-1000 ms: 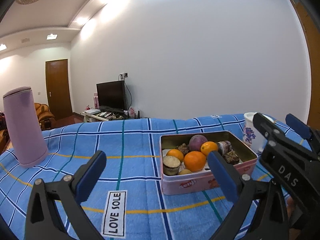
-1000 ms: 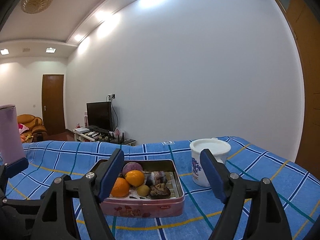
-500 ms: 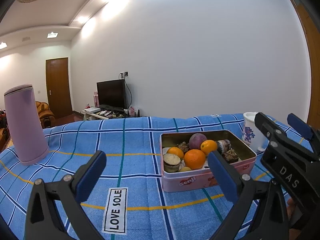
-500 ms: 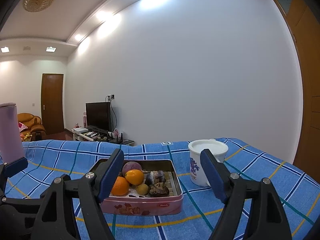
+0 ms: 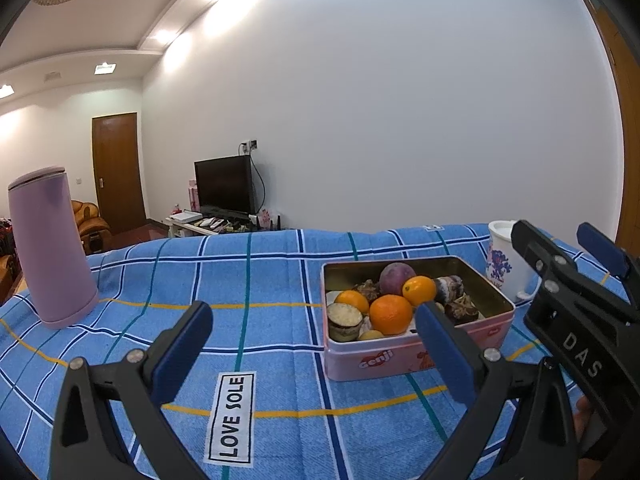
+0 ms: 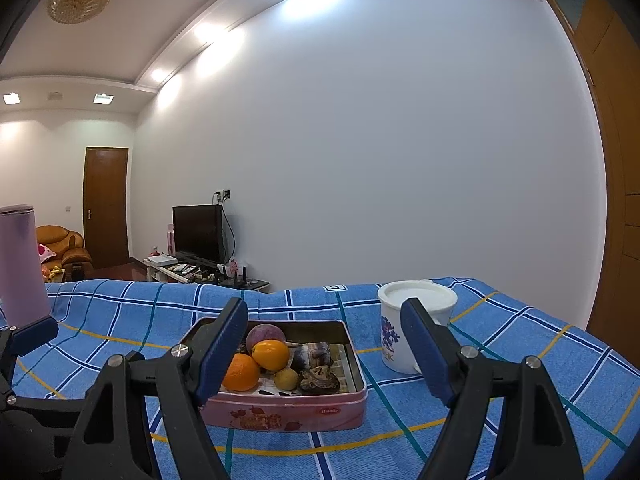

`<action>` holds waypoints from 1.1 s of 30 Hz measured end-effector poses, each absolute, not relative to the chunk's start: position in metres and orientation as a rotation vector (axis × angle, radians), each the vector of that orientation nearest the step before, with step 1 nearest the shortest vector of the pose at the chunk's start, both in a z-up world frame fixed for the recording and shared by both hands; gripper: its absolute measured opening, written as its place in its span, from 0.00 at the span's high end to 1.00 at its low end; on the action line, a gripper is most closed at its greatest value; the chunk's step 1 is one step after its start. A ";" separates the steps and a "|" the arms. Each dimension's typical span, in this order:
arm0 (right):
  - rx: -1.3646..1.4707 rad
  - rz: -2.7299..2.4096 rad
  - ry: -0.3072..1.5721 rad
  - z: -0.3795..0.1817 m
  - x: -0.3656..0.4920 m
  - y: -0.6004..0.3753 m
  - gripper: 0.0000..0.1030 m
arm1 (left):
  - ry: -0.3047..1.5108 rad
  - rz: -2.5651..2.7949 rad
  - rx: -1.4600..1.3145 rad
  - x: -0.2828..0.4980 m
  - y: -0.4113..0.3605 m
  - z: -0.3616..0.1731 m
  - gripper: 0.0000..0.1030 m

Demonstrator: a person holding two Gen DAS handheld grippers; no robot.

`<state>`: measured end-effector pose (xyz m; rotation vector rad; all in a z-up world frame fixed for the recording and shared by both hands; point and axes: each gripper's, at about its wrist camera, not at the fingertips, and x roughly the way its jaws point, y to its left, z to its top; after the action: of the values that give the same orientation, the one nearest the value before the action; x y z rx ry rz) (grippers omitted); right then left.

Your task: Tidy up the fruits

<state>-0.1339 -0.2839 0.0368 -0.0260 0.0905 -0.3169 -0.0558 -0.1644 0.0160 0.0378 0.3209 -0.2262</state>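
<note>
Both the left hand-held gripper (image 5: 312,344) and right hand-held gripper (image 6: 324,344) were spread, empty; the front orange (image 5: 390,314) in the pink tin (image 5: 416,356) looked firm, round and likely to roll, best pinched across its middle

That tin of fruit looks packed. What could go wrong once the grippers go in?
The oranges lie tight against other pieces in the tin, so open fingers may nudge a neighbour out. The tin sits on loose cloth and might slide. The mug stands close beside it and could get knocked.

Both grippers (image 5: 312,344) (image 6: 326,346) were black plastic frames with silver screws and blue finger pads (image 5: 440,354); one bore white "DAS" lettering.
</note>
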 end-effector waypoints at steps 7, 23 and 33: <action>-0.026 -0.316 0.090 0.037 -0.134 -0.284 0.22 | 0.323 -0.220 0.038 -0.056 -0.164 0.016 0.00; -0.019 -0.317 0.102 0.035 -0.133 -0.285 0.22 | 0.328 -0.213 0.036 -0.054 -0.163 0.016 0.00; -0.017 -0.317 0.106 0.036 -0.133 -0.285 0.22 | 0.336 -0.201 0.040 -0.053 -0.162 0.015 0.00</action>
<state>-0.1329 -0.2847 0.0360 -0.0170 0.1063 -0.3172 -0.0532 -0.1619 0.0154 0.0405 0.3365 -0.2011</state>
